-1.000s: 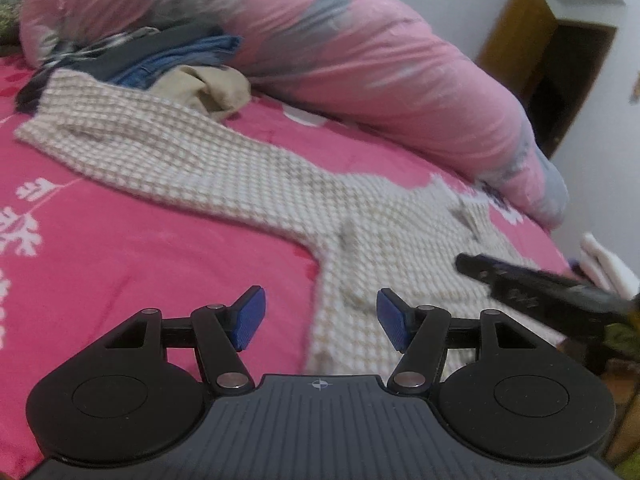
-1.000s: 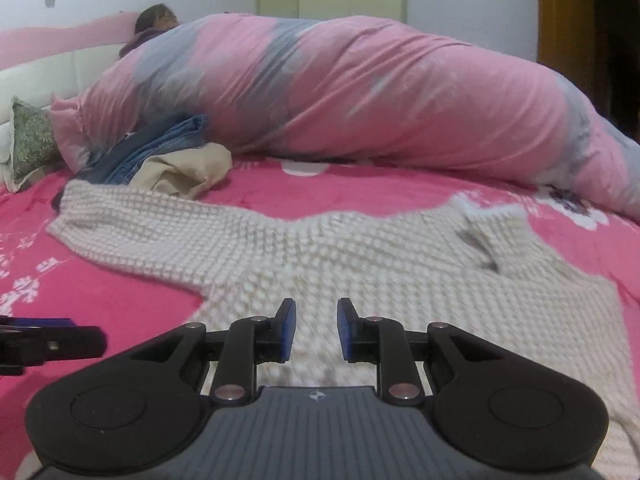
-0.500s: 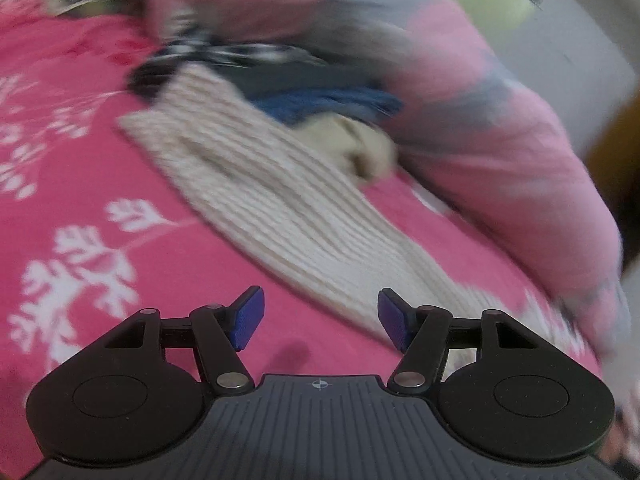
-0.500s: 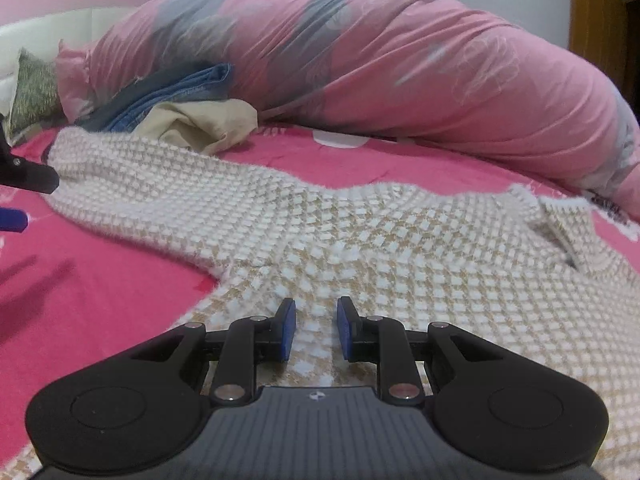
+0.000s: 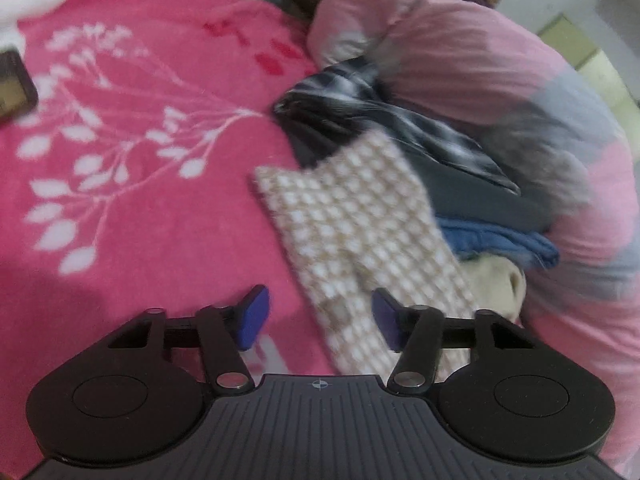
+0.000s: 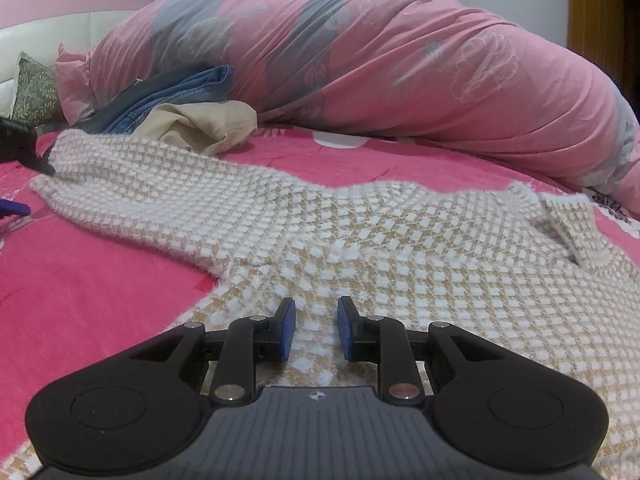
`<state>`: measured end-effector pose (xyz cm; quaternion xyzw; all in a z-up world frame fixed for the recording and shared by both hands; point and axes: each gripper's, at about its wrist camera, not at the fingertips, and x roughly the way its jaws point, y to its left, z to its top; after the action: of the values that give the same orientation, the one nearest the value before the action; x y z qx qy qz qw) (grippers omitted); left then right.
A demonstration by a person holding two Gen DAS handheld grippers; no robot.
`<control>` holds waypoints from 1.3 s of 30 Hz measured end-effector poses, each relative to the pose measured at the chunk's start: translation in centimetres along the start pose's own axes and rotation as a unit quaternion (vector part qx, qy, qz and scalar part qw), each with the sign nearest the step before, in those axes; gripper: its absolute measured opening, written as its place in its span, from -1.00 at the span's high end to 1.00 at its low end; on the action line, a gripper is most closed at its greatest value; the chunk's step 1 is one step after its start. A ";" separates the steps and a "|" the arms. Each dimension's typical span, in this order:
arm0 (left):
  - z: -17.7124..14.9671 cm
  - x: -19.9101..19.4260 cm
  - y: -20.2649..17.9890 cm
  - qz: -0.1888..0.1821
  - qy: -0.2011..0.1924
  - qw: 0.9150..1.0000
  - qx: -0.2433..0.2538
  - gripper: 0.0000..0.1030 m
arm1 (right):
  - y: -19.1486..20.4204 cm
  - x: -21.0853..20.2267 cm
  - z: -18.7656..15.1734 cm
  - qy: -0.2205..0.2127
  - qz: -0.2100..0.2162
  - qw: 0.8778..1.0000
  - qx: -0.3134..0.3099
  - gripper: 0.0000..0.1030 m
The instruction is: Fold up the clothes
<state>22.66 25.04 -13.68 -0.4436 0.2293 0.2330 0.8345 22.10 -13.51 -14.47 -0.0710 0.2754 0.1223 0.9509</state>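
Tilting downward, left gripper jaws closing over sleeve.

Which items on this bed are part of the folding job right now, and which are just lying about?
In the job:
- checked knit sweater, sleeve stretched out
- left tool, closing astride the sleeve
- right tool, over the sweater body

Lying about:
- jeans
- beige garment
- dark striped garment
- pink quilt
- green pillow
- pink bedsheet

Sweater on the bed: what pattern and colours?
The sweater is a tan-and-white check knit with fuzzy edges, clearest in the right wrist view.
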 end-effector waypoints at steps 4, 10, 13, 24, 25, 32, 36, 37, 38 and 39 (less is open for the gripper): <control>0.1 0.6 1.0 -0.011 -0.025 1.000 -0.013 0.50 | 0.1 0.0 0.0 0.000 -0.003 1.000 -0.004 0.52; -0.2 0.0 1.0 -0.028 -0.048 0.998 -0.007 0.87 | 0.2 0.0 0.0 -0.001 -0.005 1.000 -0.007 0.52; -0.3 -1.0 0.5 -0.039 -0.071 0.997 0.008 0.90 | 0.3 0.0 0.0 -0.001 -0.007 1.000 -0.009 0.52; -0.7 -6.2 -3.2 -0.097 -0.139 0.984 0.058 0.91 | 0.0 0.2 0.1 0.000 -0.006 1.000 -0.002 0.52; -0.8 -7.0 -3.9 -0.105 -0.144 0.982 0.064 0.91 | -0.3 0.2 0.2 0.001 -0.002 1.000 0.003 0.51; -3.9 -13.7 -12.4 -0.194 -0.178 0.951 0.164 0.91 | -2.7 -3.9 0.5 -0.039 0.053 0.992 0.106 0.26; -8.6 -16.7 -18.7 -0.257 -0.174 0.923 0.227 0.91 | -5.9 -8.1 -0.7 -0.065 0.050 0.985 0.155 0.25; -9.9 -17.3 -20.3 -0.273 -0.170 0.916 0.241 0.91 | -6.9 -9.1 -1.2 -0.067 0.044 0.982 0.171 0.25; -11.3 -17.9 -21.8 -0.288 -0.166 0.908 0.254 0.91 | -8.2 -10.2 -1.8 -0.071 0.037 0.979 0.188 0.25; -13.0 -18.5 -23.1 -0.303 -0.160 0.901 0.265 0.92 | -9.5 -11.2 -2.4 -0.075 0.030 0.975 0.206 0.25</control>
<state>19.56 -0.88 5.37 -0.2106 0.0007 -0.0329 0.9770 14.29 -25.24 -9.78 0.1444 0.2249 0.0962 0.9588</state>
